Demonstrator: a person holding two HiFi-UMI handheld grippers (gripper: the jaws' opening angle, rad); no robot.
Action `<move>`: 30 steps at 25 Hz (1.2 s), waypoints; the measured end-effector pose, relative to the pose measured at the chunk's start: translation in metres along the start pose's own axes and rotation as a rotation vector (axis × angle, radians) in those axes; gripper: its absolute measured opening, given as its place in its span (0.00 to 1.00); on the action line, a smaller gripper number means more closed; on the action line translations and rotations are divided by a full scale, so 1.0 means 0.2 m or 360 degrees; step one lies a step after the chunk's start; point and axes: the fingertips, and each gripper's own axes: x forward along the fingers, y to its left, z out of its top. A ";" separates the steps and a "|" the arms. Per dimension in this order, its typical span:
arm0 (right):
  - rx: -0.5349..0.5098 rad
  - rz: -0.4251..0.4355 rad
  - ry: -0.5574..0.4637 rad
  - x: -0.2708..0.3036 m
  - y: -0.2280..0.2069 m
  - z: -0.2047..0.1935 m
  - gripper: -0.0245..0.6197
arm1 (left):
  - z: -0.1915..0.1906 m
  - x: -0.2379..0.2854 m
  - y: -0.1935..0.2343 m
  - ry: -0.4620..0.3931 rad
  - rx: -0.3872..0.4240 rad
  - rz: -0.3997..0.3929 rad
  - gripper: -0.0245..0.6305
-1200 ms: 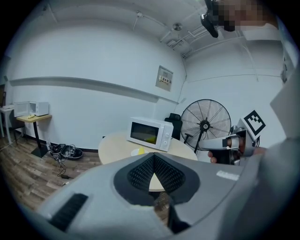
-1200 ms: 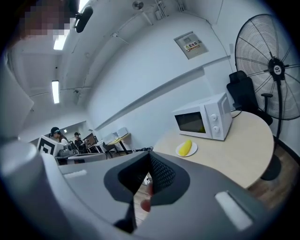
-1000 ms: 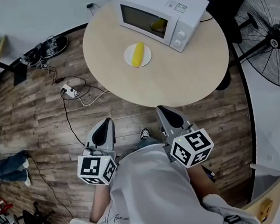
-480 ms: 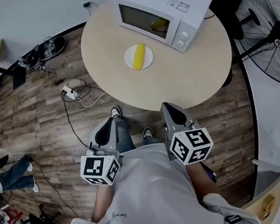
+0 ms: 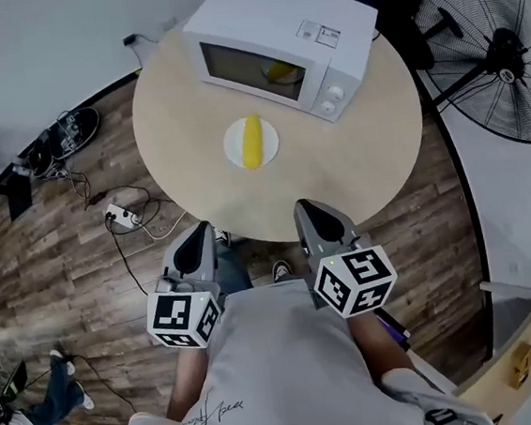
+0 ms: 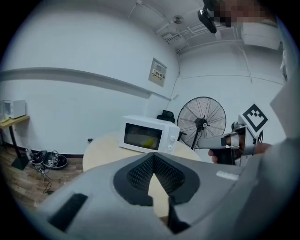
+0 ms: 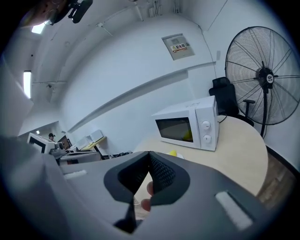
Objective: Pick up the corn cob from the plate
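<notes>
Seen from the head view, the yellow corn cob (image 5: 252, 142) lay lengthwise on a small round white plate (image 5: 234, 155) on the round beige table (image 5: 365, 168), just in front of the white microwave oven (image 5: 264, 23). Something yellow behind the oven's door was hard to make out. The left gripper (image 5: 200, 231) and right gripper (image 5: 303, 208) hung at the table's near edge, well apart from the corn cob.

In the left gripper view, the jaws were pressed together, empty, and hid the plate.

In the right gripper view, the jaws were likewise together on nothing. Only the corn cob's yellow tip (image 7: 174, 153) peeped above them.
</notes>
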 end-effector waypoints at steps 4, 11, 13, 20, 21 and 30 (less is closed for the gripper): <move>0.0031 -0.0068 -0.0010 0.13 0.00 0.08 0.06 | 0.10 0.11 0.12 0.0014 0.0027 -0.0077 0.03; 0.0080 -0.0186 -0.0019 0.31 0.02 0.18 0.06 | 0.22 0.28 0.30 0.0069 0.0058 -0.0210 0.03; 0.0095 -0.0229 -0.0022 0.35 0.03 0.20 0.06 | 0.25 0.32 0.34 0.0082 0.0067 -0.0257 0.03; 0.0139 -0.0367 -0.0040 0.49 0.10 0.27 0.06 | 0.37 0.43 0.47 0.0088 0.0068 -0.0461 0.03; 0.0143 -0.0385 -0.0048 0.50 0.11 0.28 0.06 | 0.38 0.44 0.49 0.0092 0.0079 -0.0479 0.03; 0.0155 -0.0561 -0.0097 0.59 0.23 0.28 0.06 | 0.41 0.43 0.67 0.0115 0.0157 -0.0646 0.03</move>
